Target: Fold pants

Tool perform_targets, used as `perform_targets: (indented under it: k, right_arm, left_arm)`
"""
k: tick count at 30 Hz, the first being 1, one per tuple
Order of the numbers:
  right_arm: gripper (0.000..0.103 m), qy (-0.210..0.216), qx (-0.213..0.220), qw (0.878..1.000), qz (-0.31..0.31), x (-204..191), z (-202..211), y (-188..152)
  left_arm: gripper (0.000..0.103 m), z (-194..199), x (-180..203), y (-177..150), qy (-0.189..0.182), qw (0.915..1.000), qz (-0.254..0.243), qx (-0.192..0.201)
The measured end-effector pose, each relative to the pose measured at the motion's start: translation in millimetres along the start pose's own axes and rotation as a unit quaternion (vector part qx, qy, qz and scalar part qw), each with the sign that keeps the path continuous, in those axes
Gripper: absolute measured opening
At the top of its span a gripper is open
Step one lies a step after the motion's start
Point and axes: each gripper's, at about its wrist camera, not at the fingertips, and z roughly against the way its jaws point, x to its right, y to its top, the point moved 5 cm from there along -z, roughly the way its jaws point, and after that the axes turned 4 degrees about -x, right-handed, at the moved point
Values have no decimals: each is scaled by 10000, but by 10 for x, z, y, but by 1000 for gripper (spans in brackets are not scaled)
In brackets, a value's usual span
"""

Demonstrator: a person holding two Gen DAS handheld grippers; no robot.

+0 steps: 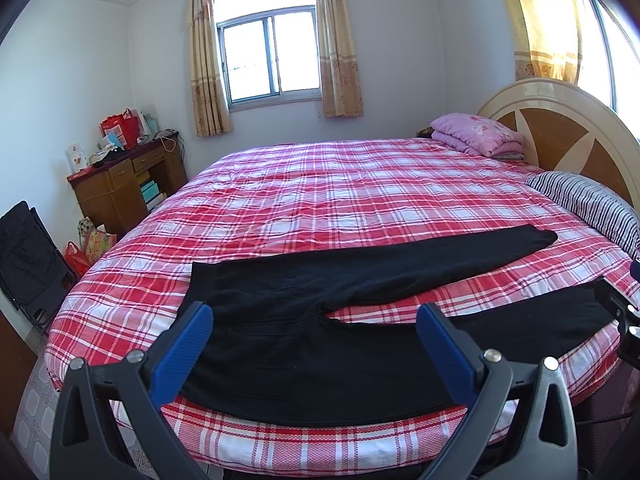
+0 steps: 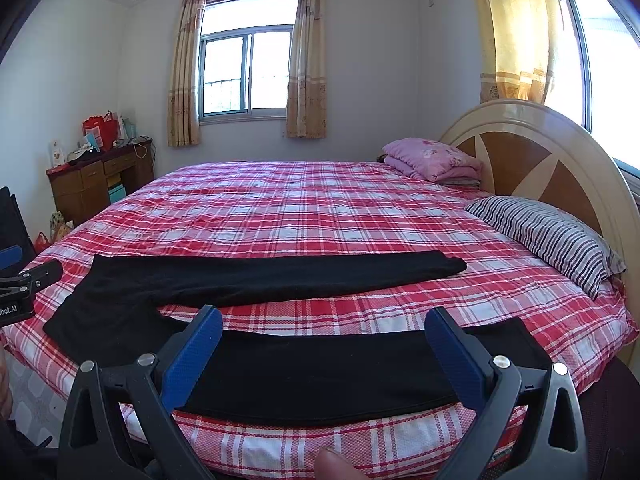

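Both grippers, left gripper [image 1: 314,318] & right gripper [image 2: 324,322], hover w/ fingers spread wide, holding nothing. Black pants [image 1: 304,280] lie flat on the plaid bed [image 1: 320,192], legs splayed. Prob pre-fold stage; next move imo: pinch near leg, lay over far one.

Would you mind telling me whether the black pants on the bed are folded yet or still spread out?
Spread out. The pants lie flat on the bed, both legs apart in a V, neither laid over the other.
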Motion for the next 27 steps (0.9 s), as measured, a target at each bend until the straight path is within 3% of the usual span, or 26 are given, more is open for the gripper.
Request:
perform_targets:
  k: [27]
  right_arm:
    - [102,7,-15,10000,19,-7,9,-13]
  left_arm:
    - [103,-9,-37,5,27,10000,24,-34]
